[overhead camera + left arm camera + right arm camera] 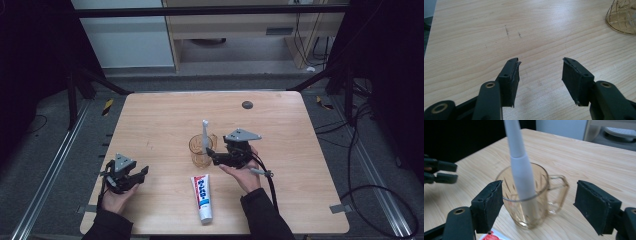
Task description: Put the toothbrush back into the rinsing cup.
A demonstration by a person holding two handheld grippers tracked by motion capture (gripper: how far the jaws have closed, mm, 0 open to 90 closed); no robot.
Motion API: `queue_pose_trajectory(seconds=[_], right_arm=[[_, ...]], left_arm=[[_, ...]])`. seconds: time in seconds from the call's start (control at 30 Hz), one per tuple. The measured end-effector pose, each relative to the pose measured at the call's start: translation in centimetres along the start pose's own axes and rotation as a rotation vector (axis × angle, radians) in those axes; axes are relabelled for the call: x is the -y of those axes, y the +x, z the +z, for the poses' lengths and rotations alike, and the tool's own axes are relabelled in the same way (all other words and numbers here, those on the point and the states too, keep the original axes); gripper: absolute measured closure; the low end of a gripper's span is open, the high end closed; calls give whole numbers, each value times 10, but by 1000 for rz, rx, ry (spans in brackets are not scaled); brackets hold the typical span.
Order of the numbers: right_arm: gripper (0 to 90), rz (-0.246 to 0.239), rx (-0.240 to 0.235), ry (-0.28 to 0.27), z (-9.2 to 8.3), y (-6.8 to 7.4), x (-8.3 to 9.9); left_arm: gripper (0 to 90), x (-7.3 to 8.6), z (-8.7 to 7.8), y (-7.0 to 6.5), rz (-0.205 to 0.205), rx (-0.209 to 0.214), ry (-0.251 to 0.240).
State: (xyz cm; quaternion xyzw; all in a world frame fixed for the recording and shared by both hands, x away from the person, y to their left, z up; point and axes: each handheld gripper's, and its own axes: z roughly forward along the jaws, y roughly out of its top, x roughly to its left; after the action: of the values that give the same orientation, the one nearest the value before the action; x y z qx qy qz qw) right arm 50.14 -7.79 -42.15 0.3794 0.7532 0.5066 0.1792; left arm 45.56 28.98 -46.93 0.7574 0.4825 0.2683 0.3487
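A clear amber glass mug [201, 150] [531, 195] stands near the table's middle with a white toothbrush [205, 135] [521, 167] upright in it. My right gripper [216, 156] [539, 202] is open just right of the mug, its jaws spread wide on either side of the glass without touching it. A white, red and blue toothpaste tube [202, 197] lies flat in front of the mug, its corner [492, 236] below my right jaw. My left gripper [141, 175] [541, 70] rests open at the front left over bare wood, nothing between its jaws.
The wooden table [150, 120] has a small dark round spot [247, 104] at the back right. The mug's base [622, 17] sits at the top right of the left gripper view. Black cables [380, 190] run on the floor right of the table.
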Motion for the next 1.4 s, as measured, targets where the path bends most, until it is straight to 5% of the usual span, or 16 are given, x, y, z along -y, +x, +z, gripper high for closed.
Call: queue_pose_trajectory(seconds=[0.43, 0.67, 1.23, 1.4], right_arm=[[218, -3, 108, 98, -46, -37, 27], [216, 33, 144, 111, -66, -55, 43], [219, 53, 232, 170, -95, -89, 73], [219, 68, 261, 192, -100, -96, 84]], left_arm=[[499, -1, 1, -9, 34, 14, 22], [472, -3, 3, -17, 31, 93, 73], [596, -8, -2, -46, 25, 168, 42], [572, -9, -2, -58, 30, 186, 39]])
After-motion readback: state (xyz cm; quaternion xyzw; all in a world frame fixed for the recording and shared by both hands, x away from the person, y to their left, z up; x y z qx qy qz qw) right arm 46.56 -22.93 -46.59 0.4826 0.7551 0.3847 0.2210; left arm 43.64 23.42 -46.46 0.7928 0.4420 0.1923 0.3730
